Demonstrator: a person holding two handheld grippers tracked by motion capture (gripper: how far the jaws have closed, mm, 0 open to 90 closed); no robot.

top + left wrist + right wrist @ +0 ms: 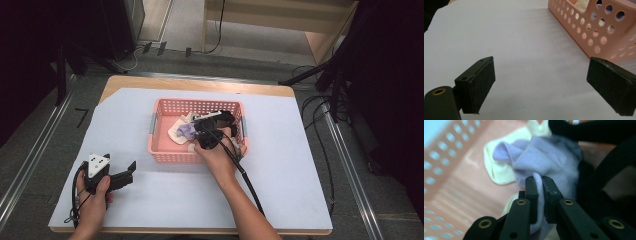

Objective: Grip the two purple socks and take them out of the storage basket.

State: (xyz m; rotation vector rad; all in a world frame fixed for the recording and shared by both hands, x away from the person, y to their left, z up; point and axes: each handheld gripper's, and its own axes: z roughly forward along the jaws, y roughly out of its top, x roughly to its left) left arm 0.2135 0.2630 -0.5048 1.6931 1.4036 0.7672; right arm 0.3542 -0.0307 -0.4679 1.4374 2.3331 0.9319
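White table cover (165, 200); pink basket (165, 150); right gripper (539, 180) pinching lilac cloth (549, 155) beside cream cloth (499, 170).

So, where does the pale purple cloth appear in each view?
High view: pale purple cloth mid-frame, inside the pink perforated plastic basket.
Left gripper view: not told apart; basket wall upper right.
Right gripper view: centre, pinched by the right gripper.
Shared landmark: the basket.
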